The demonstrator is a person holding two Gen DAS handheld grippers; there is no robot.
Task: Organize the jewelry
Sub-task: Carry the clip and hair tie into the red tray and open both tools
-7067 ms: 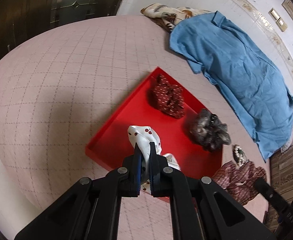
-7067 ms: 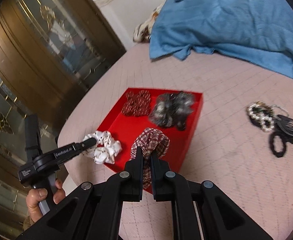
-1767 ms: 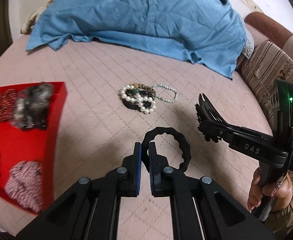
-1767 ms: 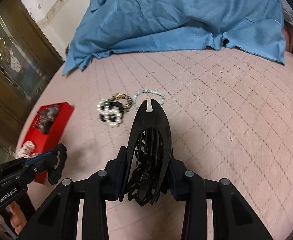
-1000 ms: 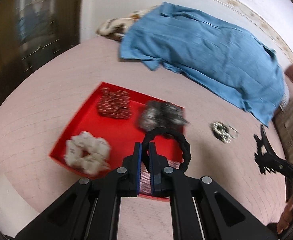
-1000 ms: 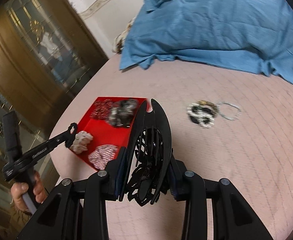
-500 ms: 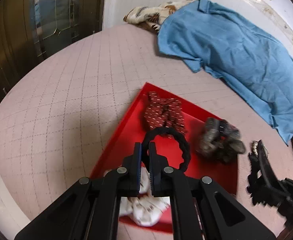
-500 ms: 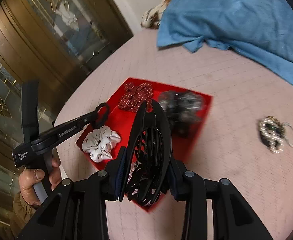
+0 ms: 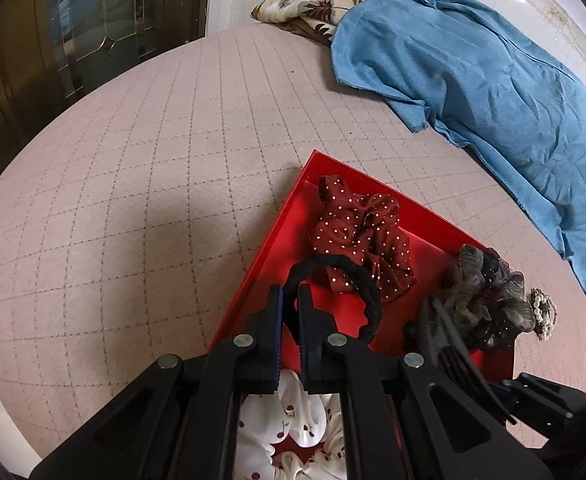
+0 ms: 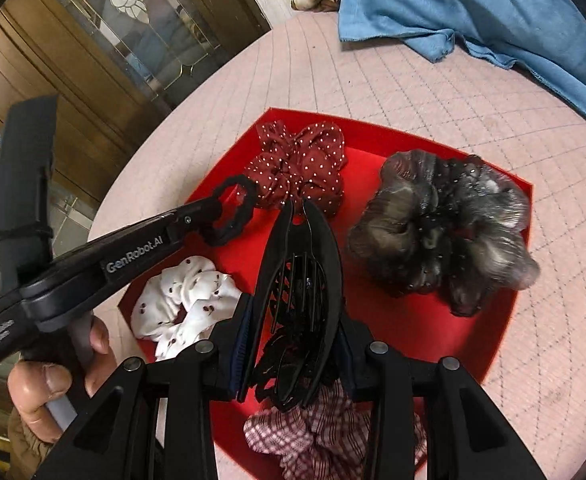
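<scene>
My left gripper [image 9: 289, 312] is shut on a black braided hair tie [image 9: 359, 286] and holds it over the red tray [image 9: 289, 232], near the dark red dotted scrunchie [image 9: 357, 232]. My right gripper [image 10: 293, 344] is shut on a large black claw hair clip [image 10: 299, 280] above the tray's middle [image 10: 393, 320]. In the tray lie the red dotted scrunchie [image 10: 305, 164], a grey-black scrunchie [image 10: 441, 224], a white cherry-print scrunchie [image 10: 185, 304] and a plaid scrunchie [image 10: 317, 440]. The left gripper [image 10: 197, 220] with the hair tie [image 10: 233, 208] shows in the right wrist view.
The tray sits on a pink quilted surface [image 9: 133, 184]. A blue shirt [image 9: 473, 68] and a patterned cloth [image 9: 305, 4] lie at the back. A pearl bracelet pile [image 9: 543, 312] lies right of the tray. A dark glass door [image 10: 93, 60] stands to the left.
Both grippers have carried the hair tie and the claw clip from the bracelet pile to above the red tray, moving lower and closer to it over the last second.
</scene>
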